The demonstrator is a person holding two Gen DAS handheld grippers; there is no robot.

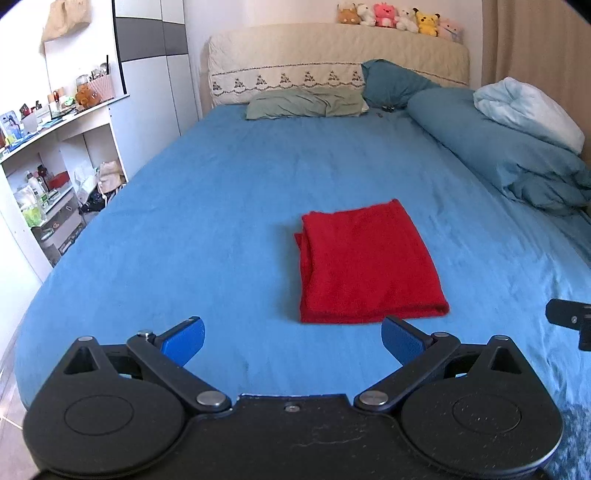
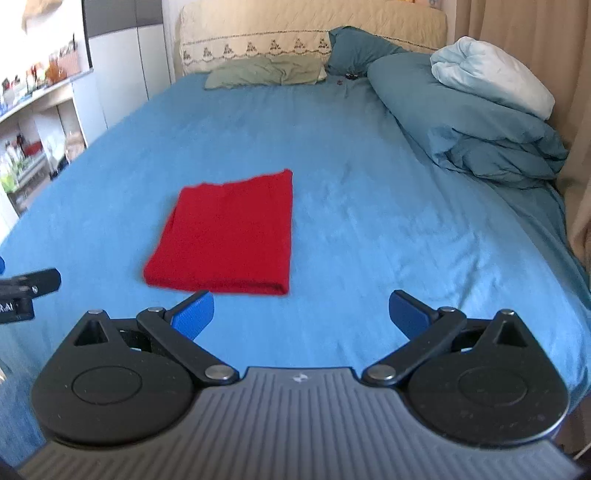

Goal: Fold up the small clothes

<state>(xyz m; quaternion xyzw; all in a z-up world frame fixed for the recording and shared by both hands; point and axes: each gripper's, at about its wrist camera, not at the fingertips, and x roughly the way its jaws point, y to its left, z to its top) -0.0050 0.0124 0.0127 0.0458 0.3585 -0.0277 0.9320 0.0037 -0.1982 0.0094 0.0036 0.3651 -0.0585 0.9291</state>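
A red cloth (image 1: pixel 365 264) lies folded into a neat rectangle on the blue bed sheet (image 1: pixel 221 206). It also shows in the right wrist view (image 2: pixel 229 234). My left gripper (image 1: pixel 292 341) is open and empty, just short of the cloth's near edge. My right gripper (image 2: pixel 301 315) is open and empty, near the cloth's near right corner. Neither gripper touches the cloth. The edge of the right gripper (image 1: pixel 570 323) shows in the left wrist view, and part of the left gripper (image 2: pixel 26 291) shows in the right wrist view.
Pillows (image 1: pixel 306 103) lie at the headboard, with plush toys (image 1: pixel 399 16) on top of it. A bunched teal duvet (image 1: pixel 498 147) with a white pillow (image 1: pixel 528 110) fills the bed's right side. Cluttered white shelves (image 1: pixel 55 166) stand left of the bed.
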